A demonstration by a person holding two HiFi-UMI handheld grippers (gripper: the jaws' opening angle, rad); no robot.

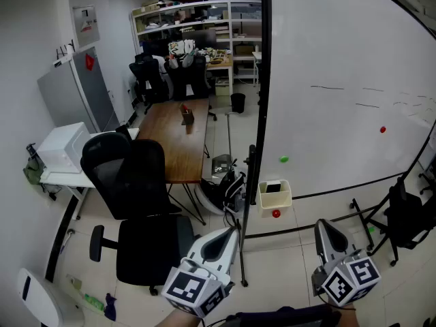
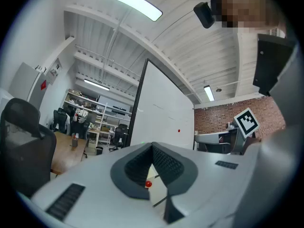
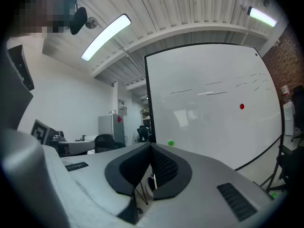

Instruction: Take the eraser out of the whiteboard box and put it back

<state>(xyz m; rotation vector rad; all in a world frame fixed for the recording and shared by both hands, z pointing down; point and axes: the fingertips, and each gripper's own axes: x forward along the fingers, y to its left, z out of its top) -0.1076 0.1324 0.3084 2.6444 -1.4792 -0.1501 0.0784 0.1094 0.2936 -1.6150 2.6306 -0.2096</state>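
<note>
Facing the whiteboard (image 1: 340, 53), the left gripper (image 1: 229, 233) and the right gripper (image 1: 323, 225) both have their jaws pressed together on nothing. Ahead, well apart from both, the dark eraser (image 1: 273, 188) sits inside the whiteboard box (image 1: 275, 202) at the board's lower edge, with a red magnet (image 1: 276, 214) just beneath.

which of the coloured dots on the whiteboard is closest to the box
The red dot just below the box. The green dot sits clearly above the box, and the other red dot is far up to the right.
</note>
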